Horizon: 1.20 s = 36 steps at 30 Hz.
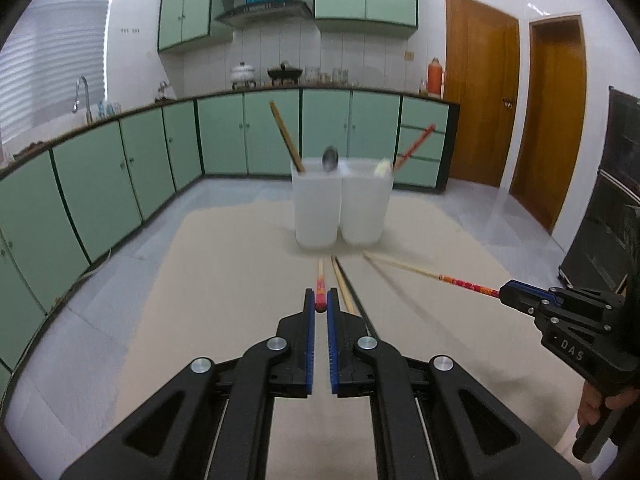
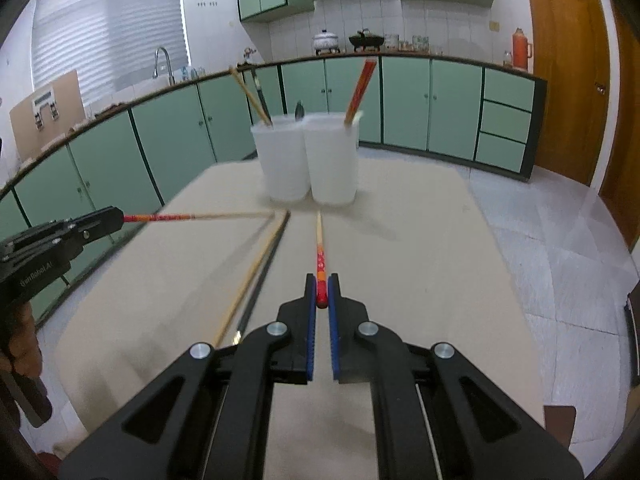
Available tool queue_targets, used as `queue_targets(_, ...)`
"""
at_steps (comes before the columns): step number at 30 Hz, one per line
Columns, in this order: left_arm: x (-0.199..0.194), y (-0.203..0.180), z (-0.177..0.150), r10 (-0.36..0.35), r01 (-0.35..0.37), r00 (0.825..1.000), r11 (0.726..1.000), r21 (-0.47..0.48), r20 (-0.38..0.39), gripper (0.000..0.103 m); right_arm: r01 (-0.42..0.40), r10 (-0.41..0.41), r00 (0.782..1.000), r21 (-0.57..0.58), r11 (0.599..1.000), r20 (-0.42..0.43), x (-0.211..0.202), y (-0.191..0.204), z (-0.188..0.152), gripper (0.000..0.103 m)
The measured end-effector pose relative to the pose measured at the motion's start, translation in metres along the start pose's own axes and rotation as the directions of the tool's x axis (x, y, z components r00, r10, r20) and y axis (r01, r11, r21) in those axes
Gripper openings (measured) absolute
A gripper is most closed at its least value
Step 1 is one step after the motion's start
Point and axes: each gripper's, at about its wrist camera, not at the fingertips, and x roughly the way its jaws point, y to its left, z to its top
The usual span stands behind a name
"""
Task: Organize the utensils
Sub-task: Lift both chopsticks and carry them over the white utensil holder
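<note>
Two white translucent cups (image 1: 316, 204) (image 1: 366, 202) stand side by side on the beige table (image 1: 224, 272); in the right wrist view they are the left cup (image 2: 282, 160) and right cup (image 2: 331, 158). They hold chopsticks and a metal spoon (image 1: 330, 159). My left gripper (image 1: 320, 309) is shut on the red end of a red-patterned chopstick (image 1: 320, 286). My right gripper (image 2: 322, 300) is shut on another red-patterned chopstick (image 2: 320, 256), also seen from the left wrist (image 1: 432, 276). A bamboo chopstick (image 2: 250, 272) and a dark chopstick (image 2: 262, 270) lie on the table.
Green kitchen cabinets (image 1: 100, 184) run along the left and back. Wooden doors (image 1: 552, 120) are at the right. A black case (image 1: 612, 200) stands at the far right. A tiled floor (image 2: 552, 240) surrounds the table.
</note>
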Motion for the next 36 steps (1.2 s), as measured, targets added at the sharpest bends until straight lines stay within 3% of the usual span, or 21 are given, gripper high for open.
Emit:
queue_targets(8, -0.006, 0.002, 0.05, -0.005, 0.003, 0.995, 1.0, 0.024, 0.096, 0.006, -0.019, 0.02, 0.997, -0.02, 1.0, 0.08, -0.019, -0.006, 0.058, 0.005)
queue_targets(13, -0.001, 0.004, 0.078, -0.014, 0.011, 0.993, 1.0, 0.029, 0.12, 0.006, -0.067, 0.068, 0.995, -0.027, 0.997, 0.076, -0.02, -0.013, 0.096, 0.005)
queue_targets(24, -0.003, 0.005, 0.113, -0.054, 0.049, 0.986, 0.998, 0.034, 0.16, 0.006, -0.135, 0.145, 0.987, -0.134, 0.982, 0.07, -0.025, -0.002, 0.157, 0.005)
queue_targets(36, -0.005, 0.002, 0.168, -0.076, 0.064, 0.964, 0.996, 0.059, 0.253, 0.006, -0.14, 0.17, 0.97, -0.171, 0.975, 0.174, -0.037, 0.001, 0.23, 0.005)
